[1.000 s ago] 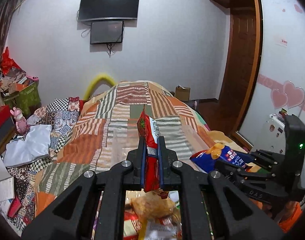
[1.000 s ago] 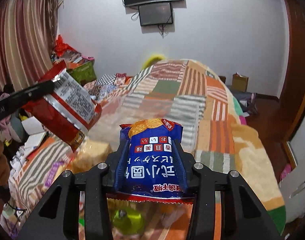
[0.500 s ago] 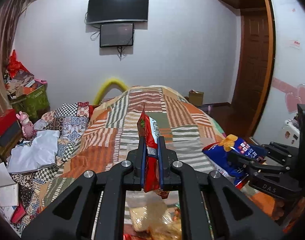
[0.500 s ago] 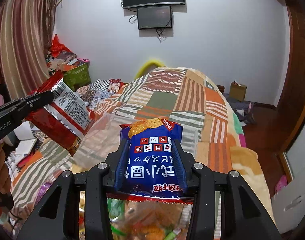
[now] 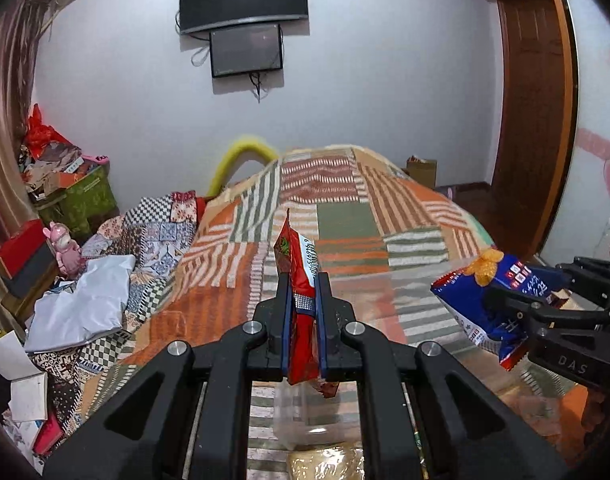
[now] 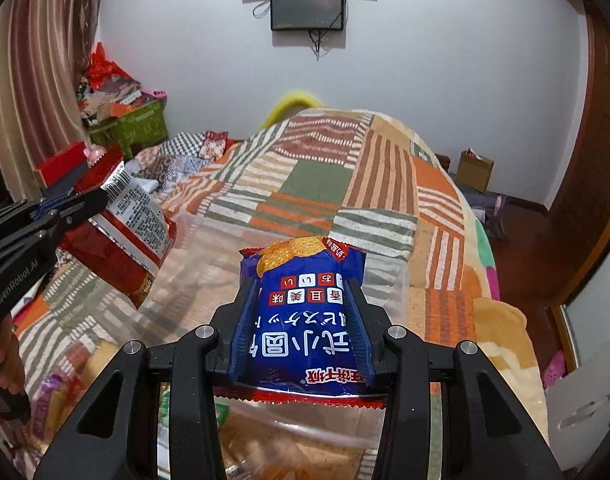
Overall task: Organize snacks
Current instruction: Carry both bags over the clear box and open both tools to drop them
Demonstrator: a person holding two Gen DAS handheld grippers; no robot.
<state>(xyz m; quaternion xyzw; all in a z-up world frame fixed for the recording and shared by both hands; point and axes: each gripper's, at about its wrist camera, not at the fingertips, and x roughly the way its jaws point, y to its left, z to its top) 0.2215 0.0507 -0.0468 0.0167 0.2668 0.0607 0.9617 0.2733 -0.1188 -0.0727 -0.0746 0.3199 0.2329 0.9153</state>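
Now: left gripper (image 5: 303, 300) clamped thin on red snack bag (image 5: 299, 280), bag edge-on, long axis running forward and up, away from camera. Right gripper (image 6: 305, 320) clamped wider on blue snack bag (image 6: 305, 312), flat face up. Both carried above clear plastic bin (image 6: 393, 280) on patchwork bedspread (image 5: 345, 220). Bin lying below and ahead of both; blue bag seemingly nearer its far rim. Loose snacks (image 6: 57, 396) near bedspread's near-left edge.

Both held packets — farther over bed (image 5: 345, 216)
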